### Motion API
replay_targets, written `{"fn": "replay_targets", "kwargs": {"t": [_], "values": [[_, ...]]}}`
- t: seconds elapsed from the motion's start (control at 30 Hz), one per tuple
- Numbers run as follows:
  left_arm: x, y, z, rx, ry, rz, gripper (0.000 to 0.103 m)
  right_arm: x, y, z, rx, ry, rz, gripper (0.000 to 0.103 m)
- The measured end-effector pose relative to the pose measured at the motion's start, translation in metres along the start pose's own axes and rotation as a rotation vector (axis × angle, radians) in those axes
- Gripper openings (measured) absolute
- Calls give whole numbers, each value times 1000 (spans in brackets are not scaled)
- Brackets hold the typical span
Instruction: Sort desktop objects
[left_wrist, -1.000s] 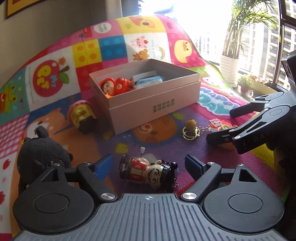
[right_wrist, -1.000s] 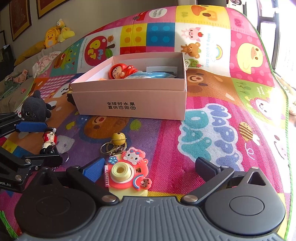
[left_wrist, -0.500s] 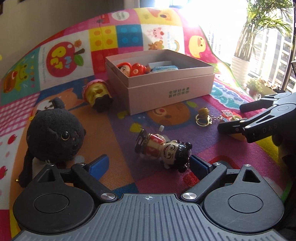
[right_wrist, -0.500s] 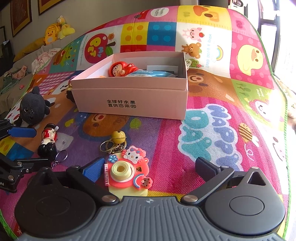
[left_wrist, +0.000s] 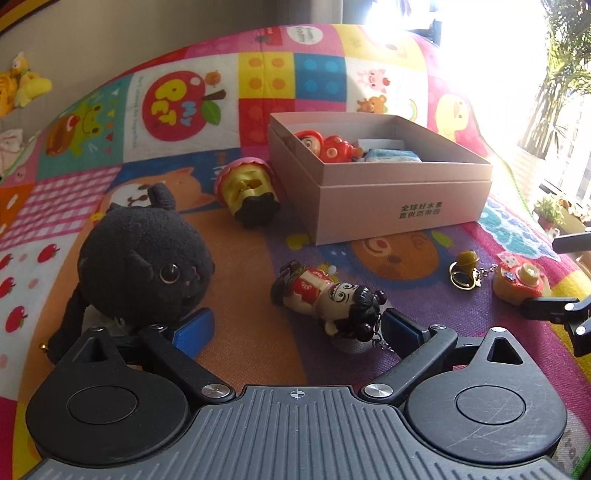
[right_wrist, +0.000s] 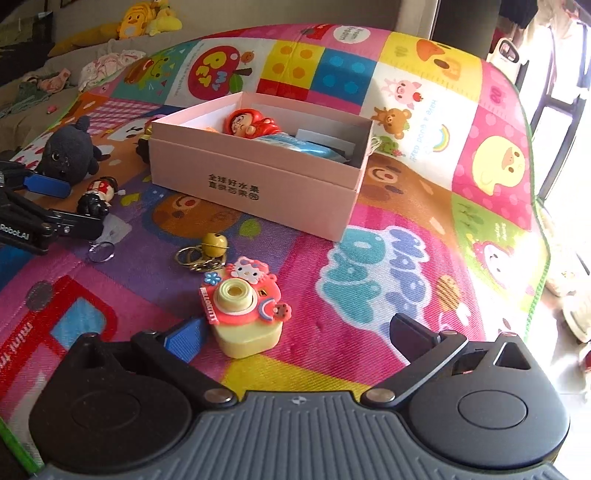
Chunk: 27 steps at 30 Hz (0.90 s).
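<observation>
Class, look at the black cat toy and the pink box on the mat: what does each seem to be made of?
Black cat toy: plush fabric, by its fuzzy matte nap; the eye looks like glossy plastic. Pink box: probably matte cardboard, with thin straight walls and crisp folded edges.

Left gripper (left_wrist: 297, 330): matte black linkage arms, two round black discs at the base, a ribbed grey centre plate with a small crosshair mark, silver pivot screws, blue pads on the fingers (left_wrist: 194, 332). Right gripper (right_wrist: 297, 332): same build, black arms, grey ribbed plate, silver screws, blue pad on one finger, other finger looks dark. White "Robot.AI" lettering on the left gripper's side, seen from right wrist.
</observation>
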<state>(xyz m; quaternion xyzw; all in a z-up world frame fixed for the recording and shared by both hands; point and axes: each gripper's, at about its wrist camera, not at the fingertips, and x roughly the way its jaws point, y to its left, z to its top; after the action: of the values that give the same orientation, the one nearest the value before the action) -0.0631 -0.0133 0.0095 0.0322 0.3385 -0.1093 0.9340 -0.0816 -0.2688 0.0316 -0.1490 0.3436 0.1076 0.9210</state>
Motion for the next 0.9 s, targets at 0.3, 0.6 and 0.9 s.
{"fn": "replay_targets", "kwargs": {"t": [0.3,0.6,0.9], "values": [[2,0,0,-12,13,-2,100,1,-21,7,194,-40,69,103],[-4,-4,4,-70,37,-132,101,26,-9,20,143,-11,164,68],[23,-33,28,-5,14,-230,101,14,2,6,129,-37,182,75]]}}
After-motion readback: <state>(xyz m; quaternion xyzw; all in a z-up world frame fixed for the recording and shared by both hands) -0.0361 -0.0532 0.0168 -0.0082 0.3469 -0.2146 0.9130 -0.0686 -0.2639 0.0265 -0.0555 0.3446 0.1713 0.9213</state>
